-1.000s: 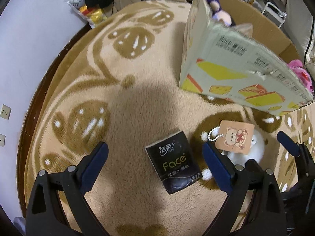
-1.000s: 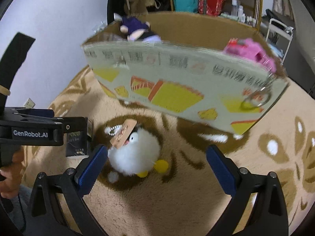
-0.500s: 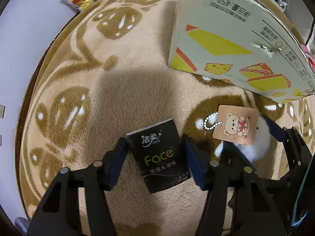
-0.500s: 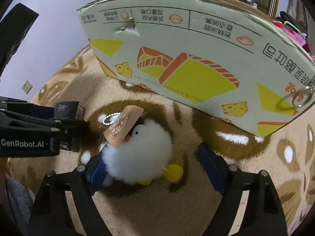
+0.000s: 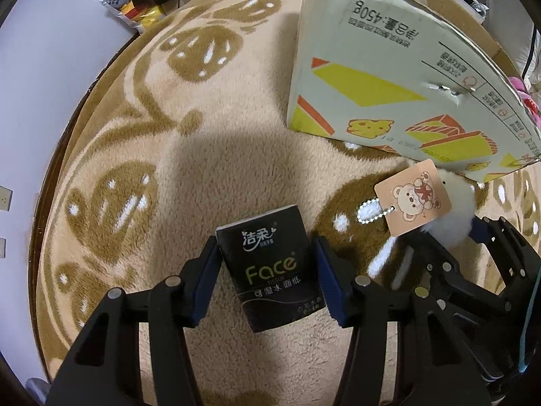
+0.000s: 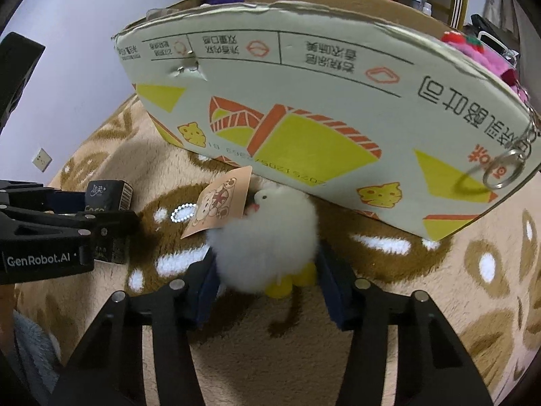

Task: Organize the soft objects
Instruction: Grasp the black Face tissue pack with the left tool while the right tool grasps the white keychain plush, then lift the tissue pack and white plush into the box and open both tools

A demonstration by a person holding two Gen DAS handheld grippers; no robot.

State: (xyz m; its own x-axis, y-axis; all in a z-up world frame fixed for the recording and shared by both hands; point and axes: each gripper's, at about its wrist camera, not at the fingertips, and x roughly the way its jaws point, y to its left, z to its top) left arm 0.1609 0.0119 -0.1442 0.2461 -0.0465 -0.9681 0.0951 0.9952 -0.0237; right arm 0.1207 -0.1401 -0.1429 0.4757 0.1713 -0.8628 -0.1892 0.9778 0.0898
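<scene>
- Both grippers have dropped closer to the rug (image 5: 209, 155) since the earlier frames; the left gripper (image 5: 267, 282) was wide open then, and the right gripper (image 6: 267, 279) has just been closing.
- Left pads now press both long sides of the black tissue pack (image 5: 272, 270).
- Its long axis runs away from the camera, print upright, slightly tilted.
- Right pads squeeze the white plush (image 6: 267, 240), beak toward the box (image 6: 338, 118).
- Its tag (image 6: 219, 206) points left.
- Pack and plush lie side by side, near the box.
</scene>
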